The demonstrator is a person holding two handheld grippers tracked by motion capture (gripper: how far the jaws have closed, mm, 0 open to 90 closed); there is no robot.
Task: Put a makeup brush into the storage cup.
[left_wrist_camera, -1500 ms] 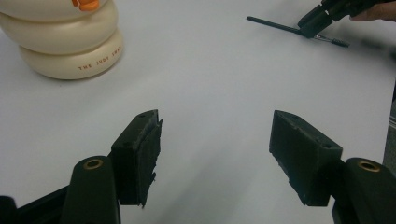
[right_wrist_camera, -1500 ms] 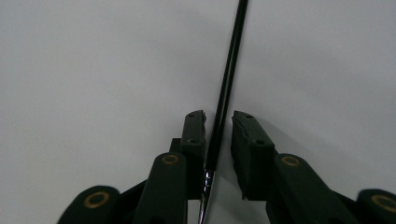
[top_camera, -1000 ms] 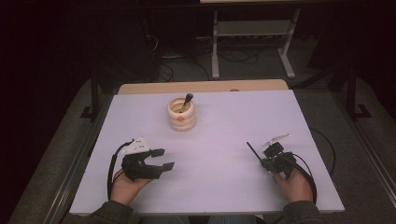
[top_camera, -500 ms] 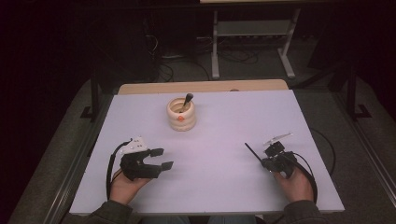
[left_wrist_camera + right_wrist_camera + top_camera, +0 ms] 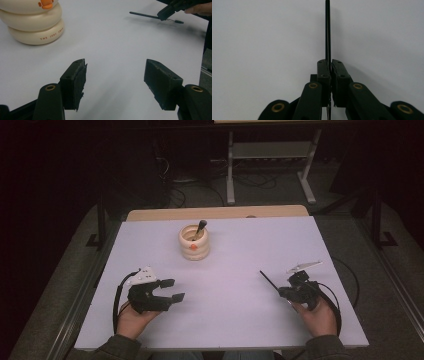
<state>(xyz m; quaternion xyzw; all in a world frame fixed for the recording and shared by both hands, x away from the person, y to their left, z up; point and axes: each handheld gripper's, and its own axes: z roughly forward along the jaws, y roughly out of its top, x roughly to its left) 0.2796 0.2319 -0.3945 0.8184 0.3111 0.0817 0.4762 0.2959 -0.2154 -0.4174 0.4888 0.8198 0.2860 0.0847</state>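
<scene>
Little has changed since a second ago: our right hand-held gripper (image 5: pixel 281 290) has crept only slightly with its load, and the left hand-held gripper (image 5: pixel 170 289) has kept its place at about seven o'clock on the white surface (image 5: pixel 250 250). We hold a thin black stick (image 5: pixel 267 279) in the right one, jaws pressed tight on its shaft, the free end pointing up toward ten o'clock from the hand; in the right gripper view the stick (image 5: pixel 327 30) runs straight ahead from between the closed pads. Our left jaws stand wide apart with nothing between them, as the left gripper view shows. At twelve o'clock sits the cream holder (image 5: pixel 194 242), a stack of rounded rings with an orange mark on its front, and a dark-tipped brush (image 5: pixel 200 228) already leans in its mouth. We judge the work to be carrying the stick to that holder. Risks from here: the shaft is slim and gripped near one end, so it could pivot or slip between the pads on the way; a low approach could knock the holder's rim and tip it, since our left hand-held gripper is not steadying it; and the leaning brush could foul the entry.
</scene>
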